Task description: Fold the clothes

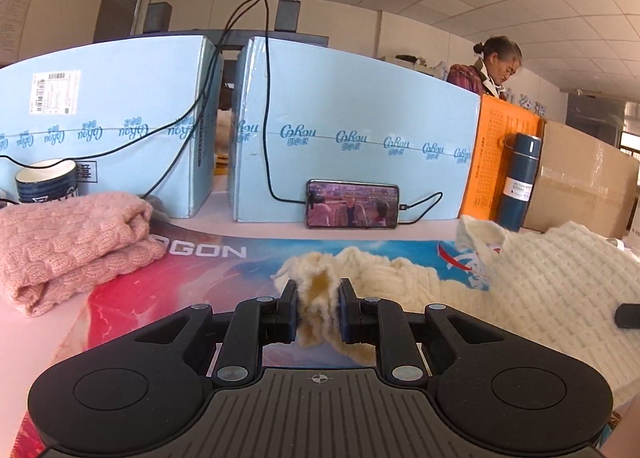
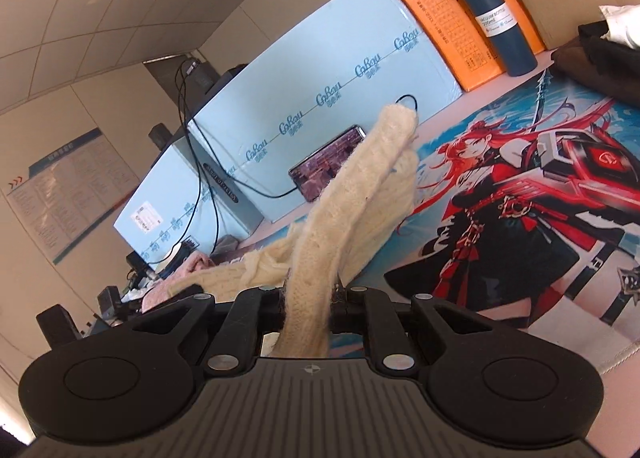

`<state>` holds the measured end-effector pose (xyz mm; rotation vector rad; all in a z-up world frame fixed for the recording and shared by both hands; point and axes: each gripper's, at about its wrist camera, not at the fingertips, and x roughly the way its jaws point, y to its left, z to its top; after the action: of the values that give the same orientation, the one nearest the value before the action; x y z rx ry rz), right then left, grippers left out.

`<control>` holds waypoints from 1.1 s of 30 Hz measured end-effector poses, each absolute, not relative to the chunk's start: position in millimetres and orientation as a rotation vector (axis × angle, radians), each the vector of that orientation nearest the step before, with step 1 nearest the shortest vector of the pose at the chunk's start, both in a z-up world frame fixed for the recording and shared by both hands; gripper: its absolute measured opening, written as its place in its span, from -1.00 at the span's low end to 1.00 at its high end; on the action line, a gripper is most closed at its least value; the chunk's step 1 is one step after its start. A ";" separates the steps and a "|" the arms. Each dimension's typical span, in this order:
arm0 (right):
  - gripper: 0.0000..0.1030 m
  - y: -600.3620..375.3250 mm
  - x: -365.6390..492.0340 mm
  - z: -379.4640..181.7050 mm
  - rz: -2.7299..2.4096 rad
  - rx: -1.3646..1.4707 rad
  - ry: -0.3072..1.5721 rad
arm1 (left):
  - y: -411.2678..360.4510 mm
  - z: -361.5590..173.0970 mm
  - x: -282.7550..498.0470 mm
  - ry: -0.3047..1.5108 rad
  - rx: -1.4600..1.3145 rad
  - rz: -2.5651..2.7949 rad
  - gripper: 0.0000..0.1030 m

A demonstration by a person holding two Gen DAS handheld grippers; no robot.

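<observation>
A cream knitted sweater [image 1: 552, 278] lies on the printed desk mat [image 1: 224, 274], spread to the right. My left gripper [image 1: 318, 298] is shut on a bunched cream edge of it, low over the mat. My right gripper [image 2: 310, 298] is shut on a long cream strip of the same sweater [image 2: 348, 194], which rises up and away from the jaws, lifted off the mat [image 2: 520, 194]. A folded pink knitted garment [image 1: 68, 246] lies on the left of the table.
Light blue cartons [image 1: 352, 130] stand along the back with a phone [image 1: 352, 204] leaning on one, cables attached. An orange box [image 1: 504, 154], a blue flask [image 1: 520, 182] and a cardboard box [image 1: 580, 182] stand back right. A mug [image 1: 46, 180] stands back left. Dark clothing [image 2: 600, 62] lies far right.
</observation>
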<state>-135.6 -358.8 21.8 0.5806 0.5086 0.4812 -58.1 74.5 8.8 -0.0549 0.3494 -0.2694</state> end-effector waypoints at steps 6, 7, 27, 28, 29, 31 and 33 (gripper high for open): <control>-0.67 -328.5 -147.9 15.7 0.668 0.417 0.589 | 89.2 14.2 -48.7 0.339 -0.013 -0.216 -0.65; -0.59 -326.7 -148.1 14.5 0.692 0.413 0.604 | 90.2 14.4 -45.3 0.345 0.000 -0.217 -0.65; 0.49 -388.6 -50.3 16.3 0.254 0.407 0.594 | 85.3 -2.8 44.1 0.423 0.222 0.027 0.62; 0.51 -389.9 -42.5 15.2 0.228 0.411 0.601 | 88.2 -1.4 37.7 0.426 0.201 0.028 0.70; 0.52 -390.1 -34.2 13.7 0.200 0.407 0.607 | 92.7 0.5 30.6 0.443 0.158 0.018 0.70; 0.54 -390.0 -18.1 10.9 0.149 0.399 0.616 | 102.1 -0.2 14.5 0.503 0.030 -0.045 0.75; 0.56 -385.6 -6.5 9.5 0.132 0.373 0.610 | 108.6 -2.5 -0.9 0.556 -0.080 -0.110 0.78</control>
<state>-6.5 -385.6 9.5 0.3727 0.6097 0.1323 -0.9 108.6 -2.5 -0.0801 0.5560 -0.1103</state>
